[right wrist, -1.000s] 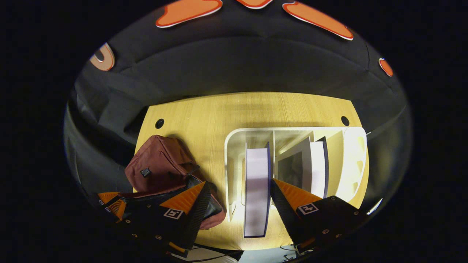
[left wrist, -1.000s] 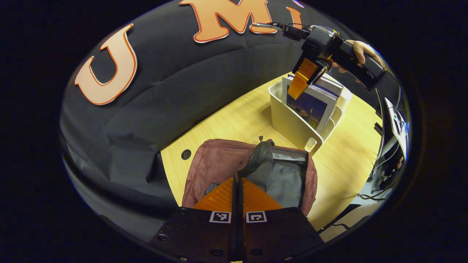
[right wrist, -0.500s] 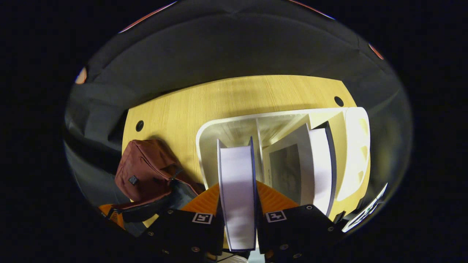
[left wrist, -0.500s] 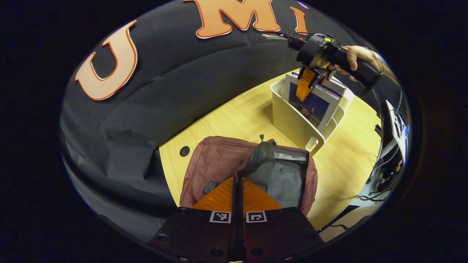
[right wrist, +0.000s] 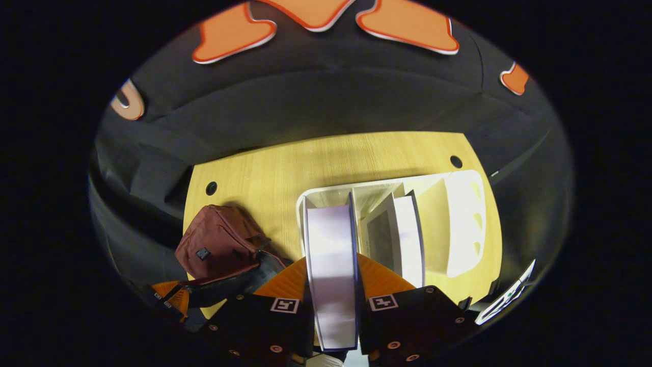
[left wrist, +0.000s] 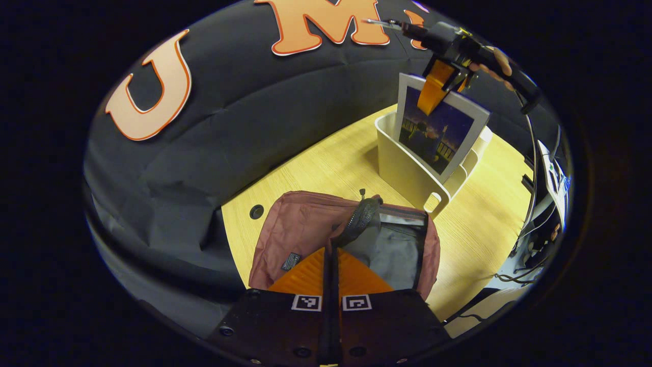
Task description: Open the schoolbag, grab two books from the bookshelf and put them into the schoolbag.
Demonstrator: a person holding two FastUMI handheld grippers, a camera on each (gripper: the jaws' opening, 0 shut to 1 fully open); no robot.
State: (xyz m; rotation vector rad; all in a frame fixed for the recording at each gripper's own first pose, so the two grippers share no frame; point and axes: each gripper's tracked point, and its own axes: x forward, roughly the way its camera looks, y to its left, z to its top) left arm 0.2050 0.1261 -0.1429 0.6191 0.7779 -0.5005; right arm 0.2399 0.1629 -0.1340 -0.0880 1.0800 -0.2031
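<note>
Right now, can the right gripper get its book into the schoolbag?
Probably yes. The right gripper holds the book half raised out of the white bookshelf, and the schoolbag gapes open beside it, its edge pinched by the left gripper.

Right gripper (right wrist: pixel 333 285) jaws clamped high above the table; left gripper (left wrist: pixel 331 270) jaws closed, low.

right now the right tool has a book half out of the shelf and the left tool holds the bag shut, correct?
Not quite: the bag is open, its grey lining showing in the left gripper view, with the left tool shut on its rim. The right tool does grip a book lifted partway from the shelf.
</note>
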